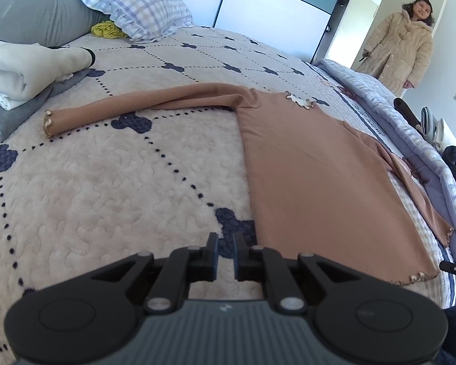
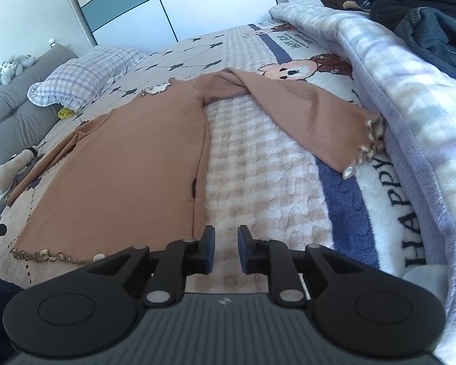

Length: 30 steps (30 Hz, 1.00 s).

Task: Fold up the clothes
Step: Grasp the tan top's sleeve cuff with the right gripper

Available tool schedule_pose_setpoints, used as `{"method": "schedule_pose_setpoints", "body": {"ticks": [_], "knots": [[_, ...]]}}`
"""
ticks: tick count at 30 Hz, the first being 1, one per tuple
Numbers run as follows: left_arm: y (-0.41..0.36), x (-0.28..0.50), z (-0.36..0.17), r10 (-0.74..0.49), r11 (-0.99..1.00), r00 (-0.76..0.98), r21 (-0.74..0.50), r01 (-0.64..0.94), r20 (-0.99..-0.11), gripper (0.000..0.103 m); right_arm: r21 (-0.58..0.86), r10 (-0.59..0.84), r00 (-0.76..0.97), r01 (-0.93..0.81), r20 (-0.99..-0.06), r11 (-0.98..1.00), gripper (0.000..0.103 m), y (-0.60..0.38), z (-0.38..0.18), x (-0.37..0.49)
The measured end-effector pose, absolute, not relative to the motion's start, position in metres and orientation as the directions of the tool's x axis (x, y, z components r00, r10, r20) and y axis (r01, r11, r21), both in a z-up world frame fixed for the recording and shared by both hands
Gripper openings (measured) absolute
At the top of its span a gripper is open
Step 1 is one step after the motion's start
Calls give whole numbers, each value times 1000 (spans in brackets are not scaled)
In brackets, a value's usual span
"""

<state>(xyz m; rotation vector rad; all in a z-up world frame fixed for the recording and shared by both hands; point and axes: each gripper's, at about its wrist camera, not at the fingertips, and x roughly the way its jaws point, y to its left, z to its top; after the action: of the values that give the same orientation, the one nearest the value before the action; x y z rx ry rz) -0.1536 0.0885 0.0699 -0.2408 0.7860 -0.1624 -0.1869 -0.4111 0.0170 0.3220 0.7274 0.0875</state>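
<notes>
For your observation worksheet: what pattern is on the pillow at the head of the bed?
The pillow has a purple-and-white check, clearest in the left wrist view.

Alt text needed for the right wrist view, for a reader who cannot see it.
A tan long-sleeved top lies flat on a patterned bedspread, both sleeves spread out. The right tool hovers near its hem, jaws apart and empty. A checked pillow lies beyond, dark folded clothes at right.
</notes>
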Motion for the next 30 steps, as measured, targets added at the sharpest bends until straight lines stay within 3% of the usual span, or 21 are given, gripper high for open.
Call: {"method": "schedule_pose_setpoints", "body": {"ticks": [18,26,30], "knots": [[94,-148,69,-208,963,700,-270,23,-684,11,171,-25,792,162,-610,972,19,-434,25,-186],[94,-148,69,-206,964,696,-264,24,-687,14,-256,-223,782,84,-583,963,20,-423,12,-166],[93,-148,70,-198,966,700,-257,20,-687,18,-350,-289,778,95,-559,932,32,-430,7,-151]]}}
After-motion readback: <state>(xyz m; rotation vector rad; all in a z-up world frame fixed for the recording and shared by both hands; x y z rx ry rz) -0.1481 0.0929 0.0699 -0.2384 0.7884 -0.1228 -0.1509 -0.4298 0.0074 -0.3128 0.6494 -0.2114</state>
